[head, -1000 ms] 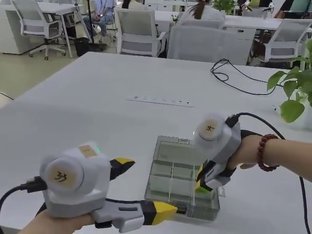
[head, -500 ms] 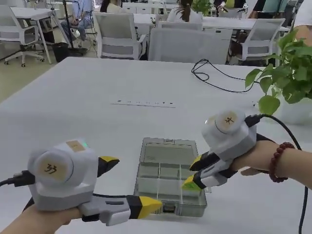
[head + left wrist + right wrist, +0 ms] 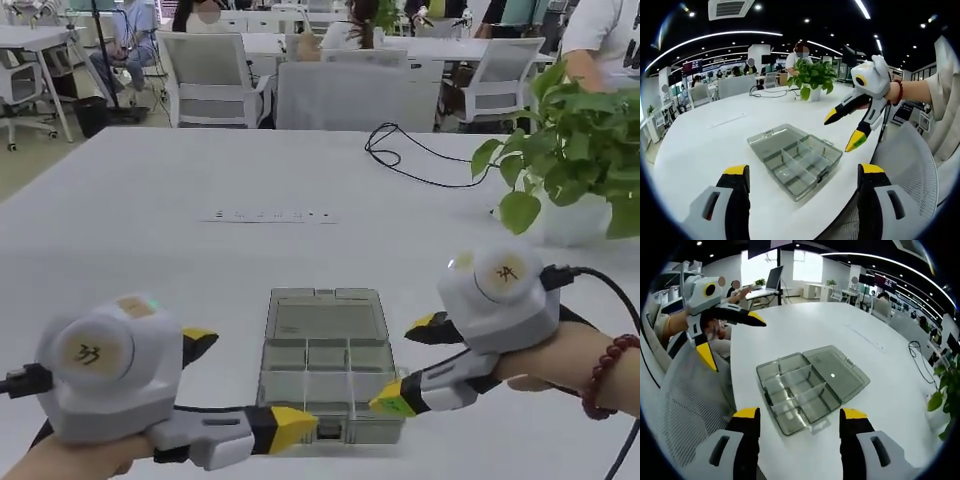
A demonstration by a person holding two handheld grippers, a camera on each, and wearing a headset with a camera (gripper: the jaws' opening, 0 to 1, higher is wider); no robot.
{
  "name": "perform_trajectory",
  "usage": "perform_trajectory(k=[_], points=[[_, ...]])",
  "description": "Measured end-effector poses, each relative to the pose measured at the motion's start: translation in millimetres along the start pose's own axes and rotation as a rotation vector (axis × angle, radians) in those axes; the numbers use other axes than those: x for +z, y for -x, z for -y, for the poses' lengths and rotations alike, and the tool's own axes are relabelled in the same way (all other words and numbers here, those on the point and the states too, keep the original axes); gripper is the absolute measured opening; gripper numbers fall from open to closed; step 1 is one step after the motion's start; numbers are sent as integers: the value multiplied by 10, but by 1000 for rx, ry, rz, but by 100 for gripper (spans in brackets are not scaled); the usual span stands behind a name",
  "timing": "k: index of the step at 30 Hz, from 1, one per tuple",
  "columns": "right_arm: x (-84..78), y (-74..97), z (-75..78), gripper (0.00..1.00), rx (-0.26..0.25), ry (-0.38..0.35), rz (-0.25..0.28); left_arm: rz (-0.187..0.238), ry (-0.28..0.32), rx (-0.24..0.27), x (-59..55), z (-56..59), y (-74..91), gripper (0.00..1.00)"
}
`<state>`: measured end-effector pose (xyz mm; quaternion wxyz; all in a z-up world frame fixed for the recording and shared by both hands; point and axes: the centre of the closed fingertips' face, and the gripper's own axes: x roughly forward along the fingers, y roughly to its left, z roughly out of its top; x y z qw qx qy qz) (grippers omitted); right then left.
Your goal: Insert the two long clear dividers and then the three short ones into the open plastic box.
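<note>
The clear plastic box [image 3: 325,372] lies on the white table near its front edge, its lid [image 3: 328,318] folded open flat behind it. Clear dividers [image 3: 330,358] stand inside and split it into several compartments. My left gripper [image 3: 245,385] is open just left of the box, holding nothing. To the right of the box, my right gripper [image 3: 408,362] hovers open and holds nothing. The left gripper view looks between its open gripper [image 3: 802,172] at the box [image 3: 795,160], with the right gripper [image 3: 842,131] above. The right gripper view shows its open gripper [image 3: 800,415], the box [image 3: 805,387] and the left gripper [image 3: 732,338].
A leafy plant [image 3: 575,150] in a white pot stands at the table's right. A black cable [image 3: 420,165] loops at the far side, and a flush power strip [image 3: 265,215] lies mid-table. Office chairs [image 3: 345,95] and seated people are beyond the far edge.
My right gripper has lifted away from the box's right side and drawn back to the right, its jaws open. The left gripper has hardly moved. The head camera has shifted.
</note>
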<state>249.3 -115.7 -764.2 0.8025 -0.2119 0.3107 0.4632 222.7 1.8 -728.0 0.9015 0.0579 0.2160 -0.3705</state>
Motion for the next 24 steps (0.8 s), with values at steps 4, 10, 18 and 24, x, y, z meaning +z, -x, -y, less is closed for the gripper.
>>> perform_trajectory(k=[4,10,18,24], points=[[-17,-9,-27,79,-8,-70,11,1,2,6,26,-26,1,92],[-17,-2,-124,89,4,-98,43,16,11,11,62,-30,4,99],[-58,46,-101,96,-11,-147,70,5,5,6,49,-30,0,100],[-100,38,-97,100,-20,-167,80,-9,-2,11,21,-47,-5,100]])
